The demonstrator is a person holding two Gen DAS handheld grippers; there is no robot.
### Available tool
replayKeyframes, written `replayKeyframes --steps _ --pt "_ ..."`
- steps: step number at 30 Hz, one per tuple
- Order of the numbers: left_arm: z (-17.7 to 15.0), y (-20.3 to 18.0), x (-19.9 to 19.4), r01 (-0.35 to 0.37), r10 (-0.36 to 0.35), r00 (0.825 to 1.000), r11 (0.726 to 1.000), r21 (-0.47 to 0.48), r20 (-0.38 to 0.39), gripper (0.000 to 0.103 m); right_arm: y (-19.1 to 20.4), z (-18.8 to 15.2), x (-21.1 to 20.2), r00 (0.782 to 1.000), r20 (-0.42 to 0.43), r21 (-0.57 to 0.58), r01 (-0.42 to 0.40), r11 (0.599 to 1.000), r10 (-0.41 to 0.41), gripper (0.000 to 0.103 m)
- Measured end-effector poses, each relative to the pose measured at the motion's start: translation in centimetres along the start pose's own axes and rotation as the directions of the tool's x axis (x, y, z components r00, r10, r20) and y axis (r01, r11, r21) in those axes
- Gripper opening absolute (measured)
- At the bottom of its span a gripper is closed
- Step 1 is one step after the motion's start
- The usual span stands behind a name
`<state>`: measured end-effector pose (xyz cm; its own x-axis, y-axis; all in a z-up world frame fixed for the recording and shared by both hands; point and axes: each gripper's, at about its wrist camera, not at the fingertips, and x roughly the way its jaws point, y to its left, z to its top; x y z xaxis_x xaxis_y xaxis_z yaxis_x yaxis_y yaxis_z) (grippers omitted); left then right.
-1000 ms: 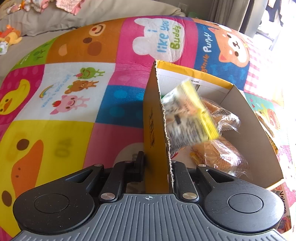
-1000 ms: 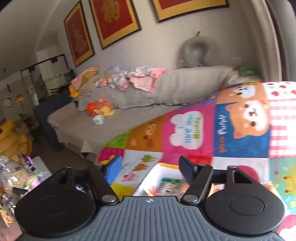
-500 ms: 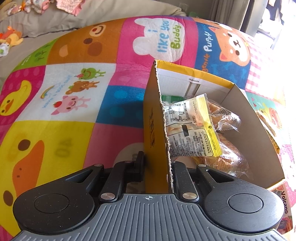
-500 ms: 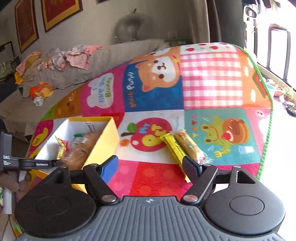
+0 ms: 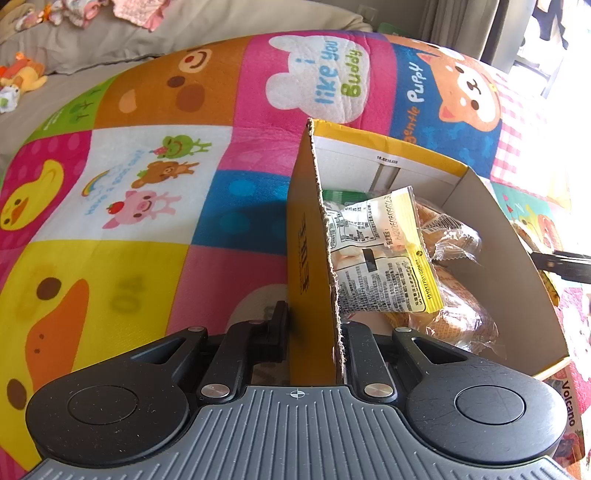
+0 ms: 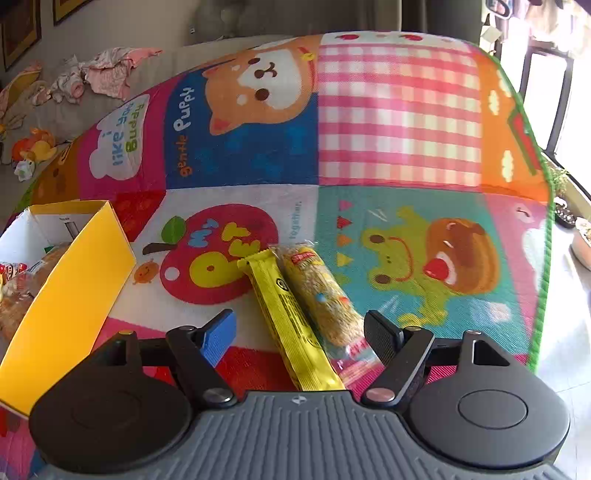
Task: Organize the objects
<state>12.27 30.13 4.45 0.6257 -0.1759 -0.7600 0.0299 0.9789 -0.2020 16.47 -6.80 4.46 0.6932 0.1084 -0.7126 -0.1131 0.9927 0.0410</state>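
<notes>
My left gripper [image 5: 314, 328] is shut on the near wall of a yellow cardboard box [image 5: 308, 258], one finger outside and one inside. The box holds a white-and-yellow snack packet [image 5: 384, 258] and wrapped pastries [image 5: 454, 236]. In the right wrist view the box [image 6: 70, 291] stands at the left. My right gripper [image 6: 301, 332] is open, its fingers either side of a yellow snack bar [image 6: 284, 317] and a clear-wrapped grain bar [image 6: 321, 295] lying side by side on the mat.
Everything lies on a colourful cartoon play mat [image 6: 399, 122]. A grey sofa with clothes and toys [image 5: 110, 22] stands behind it. The mat's green edge [image 6: 543, 258] and bare floor with plant pots are at the right.
The snack packet dropped into the box and settled. My right gripper swung from above the box down and right to the two bars on the mat. The left gripper stayed put.
</notes>
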Motion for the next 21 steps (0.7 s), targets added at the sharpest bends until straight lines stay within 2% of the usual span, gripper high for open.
replayKeyframes --steps 2,5,9,10,13,14,17,21 --pt "0.0 0.0 0.0 0.001 -0.001 1.0 1.0 0.001 0.001 0.015 1.0 0.5 2.1 1.0 -0.004 -0.086 0.014 0.996 -0.014 0.086" --pt "0.0 0.0 0.0 0.002 -0.002 1.0 1.0 0.0 0.0 0.015 2.0 0.4 4.1 0.998 -0.013 -0.189 0.058 0.98 -0.062 0.087" --pt "0.0 0.0 0.0 0.001 -0.001 1.0 1.0 -0.002 0.0 0.015 0.6 0.2 3.7 0.999 -0.03 -0.127 0.015 0.992 -0.019 0.083" --pt "0.0 0.0 -0.1 0.001 -0.001 1.0 1.0 -0.003 0.001 0.015 0.2 -0.3 3.4 1.0 -0.027 -0.118 0.01 0.993 -0.013 0.08" --pt "0.0 0.0 0.0 0.002 -0.002 1.0 1.0 -0.006 0.002 0.015 -0.4 -1.7 1.6 1.0 -0.019 -0.089 0.001 0.996 -0.003 0.059" --pt "0.0 0.0 0.0 0.001 -0.001 1.0 1.0 -0.007 0.002 0.015 -0.5 -2.2 1.0 1.0 -0.026 -0.074 -0.004 0.997 0.002 0.055" --pt "0.0 0.0 0.0 0.001 -0.001 1.0 1.0 -0.009 0.002 0.015 -0.7 -4.2 -1.3 0.999 -0.033 -0.033 -0.013 0.999 0.012 0.05" --pt "0.0 0.1 0.0 0.002 -0.002 1.0 1.0 -0.015 0.003 0.015 -0.7 -7.4 -4.5 0.999 -0.034 0.001 -0.035 0.999 0.035 0.049"
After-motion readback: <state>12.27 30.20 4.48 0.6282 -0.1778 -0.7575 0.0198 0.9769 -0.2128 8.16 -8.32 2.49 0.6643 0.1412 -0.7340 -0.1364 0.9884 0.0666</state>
